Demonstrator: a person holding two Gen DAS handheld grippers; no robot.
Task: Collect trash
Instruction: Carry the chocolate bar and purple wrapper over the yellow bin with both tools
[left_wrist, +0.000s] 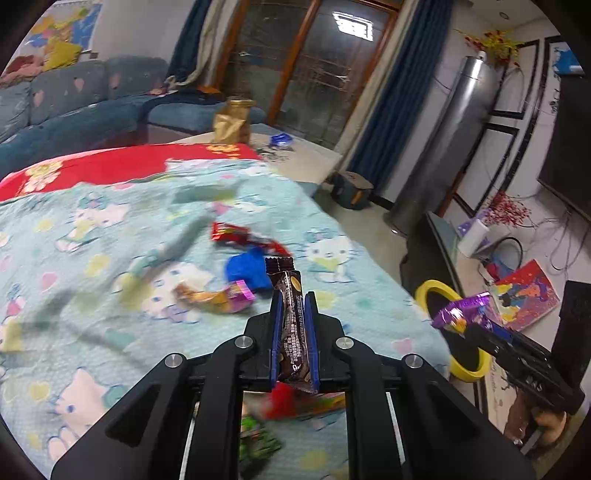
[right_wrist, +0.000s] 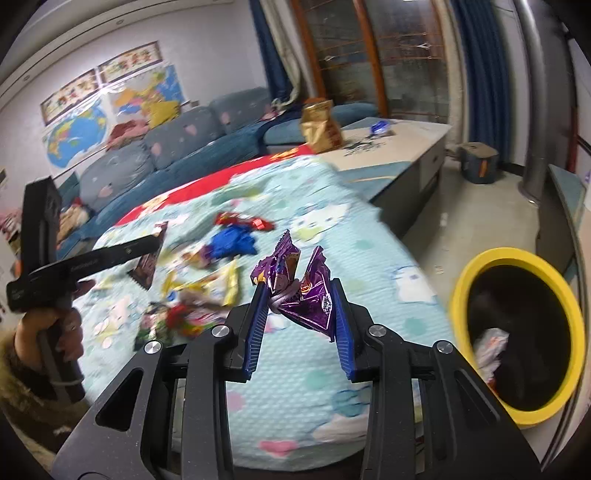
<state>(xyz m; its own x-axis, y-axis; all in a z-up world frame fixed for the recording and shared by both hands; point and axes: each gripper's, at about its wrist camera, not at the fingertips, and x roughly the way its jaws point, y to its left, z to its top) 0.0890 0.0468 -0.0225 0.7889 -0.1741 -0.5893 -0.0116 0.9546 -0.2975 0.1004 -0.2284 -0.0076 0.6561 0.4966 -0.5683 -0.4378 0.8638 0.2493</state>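
Purple wrapper (right_wrist: 295, 288) in right jaws; yellow bin (right_wrist: 517, 410) holds white trash (right_wrist: 489, 349).

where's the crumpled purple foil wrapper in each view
Left wrist view: crumpled purple foil wrapper at right, clamped in the right gripper, before the yellow-rimmed black bin.
Right wrist view: centre, between the blue pads.
Shared landmark: the bin, right of the bed in both.

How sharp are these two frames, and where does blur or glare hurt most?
Left wrist view: left gripper and its brown wrapper are crisp, the blanket and loose wrappers smear with motion, the window shows lamp glare. Right wrist view: purple wrapper in the right gripper sharp, yellow bin soft, edges bowed.
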